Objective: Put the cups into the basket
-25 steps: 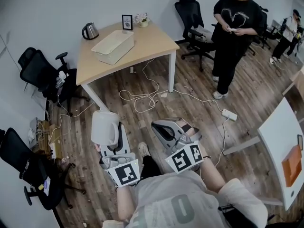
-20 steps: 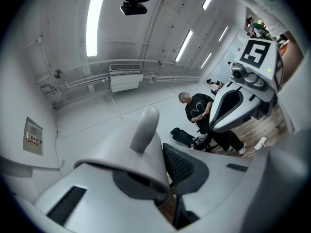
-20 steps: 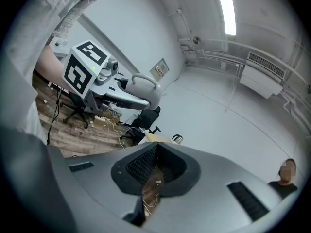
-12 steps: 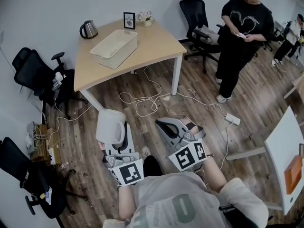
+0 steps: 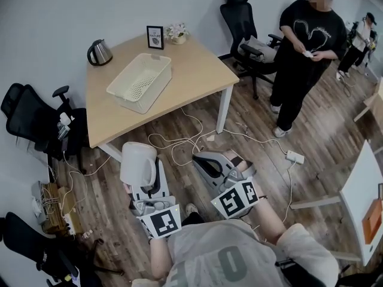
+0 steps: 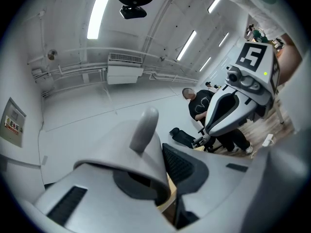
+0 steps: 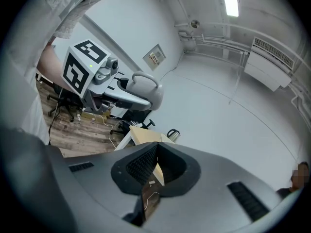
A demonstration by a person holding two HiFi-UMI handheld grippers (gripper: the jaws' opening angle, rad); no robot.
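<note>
A white cup (image 5: 137, 163) with a handle sits between the jaws of my left gripper (image 5: 148, 171), held low over the wooden floor. In the left gripper view the cup (image 6: 127, 166) fills the left side, handle (image 6: 144, 128) up, and the jaws are closing on it. My right gripper (image 5: 203, 162) hangs beside it, shut with nothing in it; its pads (image 7: 146, 165) meet at the tip. The cream basket (image 5: 139, 82) stands on the wooden table (image 5: 191, 70) ahead, with nothing showing inside it.
A kettle (image 5: 99, 52), a picture frame (image 5: 155, 36) and a flower pot (image 5: 177, 33) stand at the table's far edge. Cables (image 5: 179, 142) and a power strip (image 5: 296, 156) lie on the floor. Office chairs (image 5: 33, 121) stand left; a person (image 5: 308, 46) stands right.
The table and basket have come nearer and slid left in the head view. Both grippers keep their pose, the cup still in the left one.
</note>
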